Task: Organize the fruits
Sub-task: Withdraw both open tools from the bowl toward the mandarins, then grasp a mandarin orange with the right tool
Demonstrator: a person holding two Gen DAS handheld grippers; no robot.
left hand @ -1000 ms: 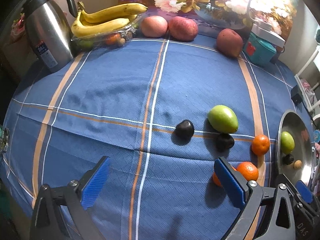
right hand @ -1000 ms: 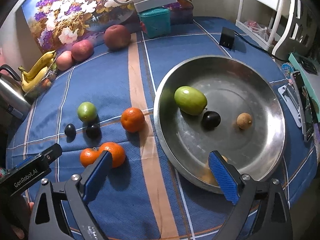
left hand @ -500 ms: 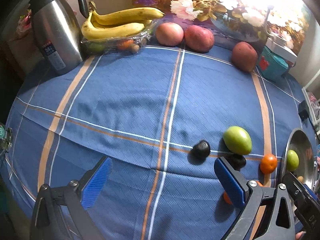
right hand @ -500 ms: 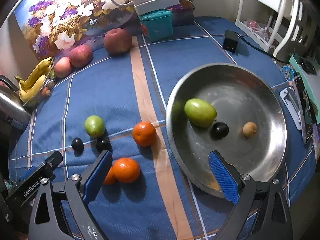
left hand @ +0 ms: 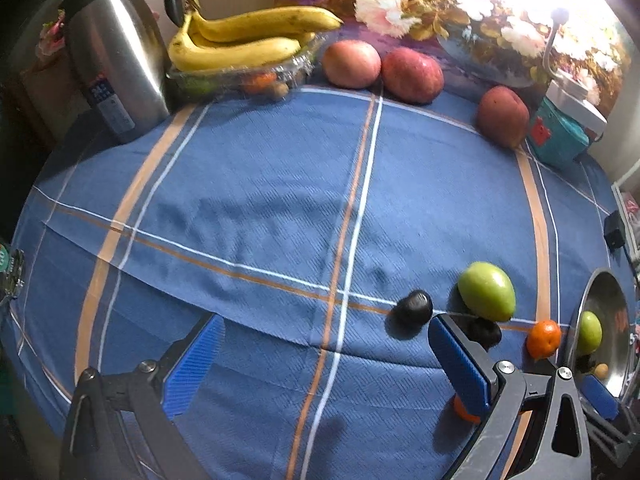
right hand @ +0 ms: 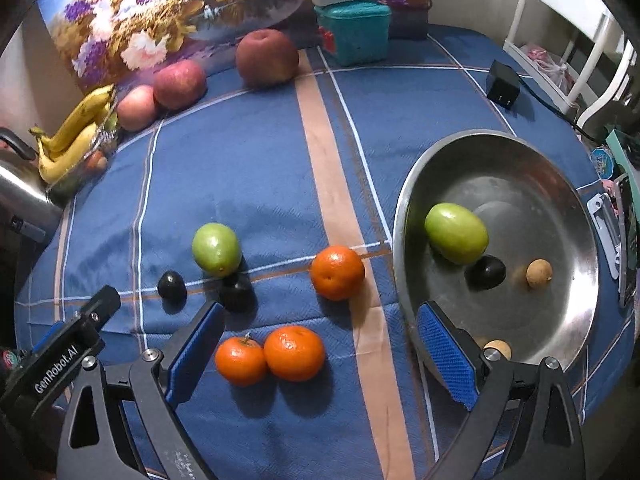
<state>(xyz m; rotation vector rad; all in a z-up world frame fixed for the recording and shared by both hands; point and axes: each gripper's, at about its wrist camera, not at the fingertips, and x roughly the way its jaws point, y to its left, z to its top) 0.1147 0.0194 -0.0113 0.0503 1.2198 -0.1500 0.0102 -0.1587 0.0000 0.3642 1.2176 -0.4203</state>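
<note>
Blue tablecloth [right hand: 248, 184], crossed by tan bands and thin white lines in a wide check. Blue ribbed pads on black frames, left gripper [left hand: 324, 364] and right gripper [right hand: 320, 356] alike. Three oranges, bright orange: near pair [right hand: 270, 354], single [right hand: 337, 272] further right. Green fruit on cloth [right hand: 216, 249], pale green; second green fruit [right hand: 456, 233] in silver metal dish [right hand: 560, 184]. Dark plums, near black: two on cloth [right hand: 172, 286], one in dish [right hand: 485, 272]. Two small tan-brown fruits in dish [right hand: 539, 273]. Far left: yellow bananas [left hand: 248, 38], silver kettle [left hand: 116, 60] with black handle. Far: red and pinkish apples [left hand: 382, 68]. Teal box [right hand: 354, 32]. Floral picture [right hand: 160, 12], purple, white, gold.
</note>
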